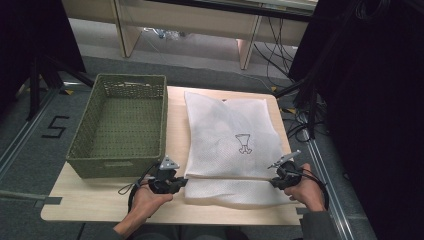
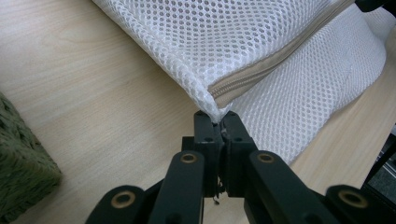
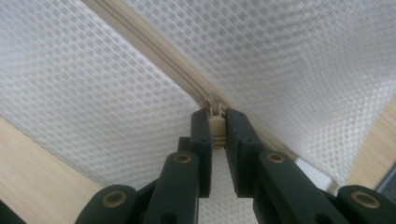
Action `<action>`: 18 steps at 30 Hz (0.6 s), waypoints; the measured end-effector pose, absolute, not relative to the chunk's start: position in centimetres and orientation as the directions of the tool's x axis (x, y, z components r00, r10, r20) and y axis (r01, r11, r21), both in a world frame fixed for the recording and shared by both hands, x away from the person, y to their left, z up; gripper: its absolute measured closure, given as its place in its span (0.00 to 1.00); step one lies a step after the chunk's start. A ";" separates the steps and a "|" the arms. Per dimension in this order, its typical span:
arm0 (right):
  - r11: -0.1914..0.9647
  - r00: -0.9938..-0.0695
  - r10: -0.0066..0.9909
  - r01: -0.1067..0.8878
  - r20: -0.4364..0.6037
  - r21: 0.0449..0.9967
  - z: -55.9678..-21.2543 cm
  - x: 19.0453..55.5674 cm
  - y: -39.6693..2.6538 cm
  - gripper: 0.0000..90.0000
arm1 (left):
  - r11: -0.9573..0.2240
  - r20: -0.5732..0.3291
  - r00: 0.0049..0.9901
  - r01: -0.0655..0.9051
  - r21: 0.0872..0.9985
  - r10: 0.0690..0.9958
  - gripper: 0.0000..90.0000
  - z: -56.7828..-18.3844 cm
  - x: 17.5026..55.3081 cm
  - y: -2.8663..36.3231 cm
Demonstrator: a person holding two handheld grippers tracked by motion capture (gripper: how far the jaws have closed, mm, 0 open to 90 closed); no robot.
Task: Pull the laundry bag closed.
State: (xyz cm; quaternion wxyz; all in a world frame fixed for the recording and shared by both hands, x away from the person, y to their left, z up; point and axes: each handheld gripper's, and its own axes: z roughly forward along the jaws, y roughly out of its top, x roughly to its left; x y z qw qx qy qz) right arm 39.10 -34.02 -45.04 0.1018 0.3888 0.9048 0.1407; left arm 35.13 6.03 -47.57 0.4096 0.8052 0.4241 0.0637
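Our left gripper (image 2: 219,122) has its jaws pressed together on the near left corner of the mesh bag (image 2: 243,42), right where the zip (image 2: 261,70) ends. That pinch is our anchor, we judge: with the corner pinned, the bag cannot slide or bunch when the other end of the zip is pulled. In the high view the left gripper (image 1: 176,183) sits at the bag's front left corner, low over the table (image 1: 175,125).

Our right gripper (image 3: 215,125) is clamped on the zip pull (image 3: 215,127), a small beige tab held squarely between the two jaws, with the zip's tape running away up and to the left. In the high view the right gripper (image 1: 276,183) is at the bag's front right end, so the two grips sit at opposite ends of the zip line. This looks like the start or the finish of a zip run; which of the two we cannot tell.

The bag (image 1: 232,135) lies flat on the table's right half, its front edge folded over towards us, a small black drawing on its top. It lies lengthwise away from us, which brings the zip edge within reach of both hands.

Beside it on the left, just apart, stands a green basket (image 1: 82,150), the likely place for the bag.
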 end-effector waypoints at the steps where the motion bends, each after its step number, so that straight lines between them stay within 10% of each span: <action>1: 0.644 -0.666 0.743 0.686 -0.064 0.340 -45.1 39.0 -34.2 0.92 | -0.305 -0.243 0.631 0.630 0.714 0.737 0.96 -47.6 35.1 6.0; 18: 0.591 -0.594 0.799 0.750 -0.091 0.298 -46.2 40.0 -37.6 0.92 | -0.316 -0.223 0.626 0.629 0.710 0.747 0.96 -47.7 35.4 6.5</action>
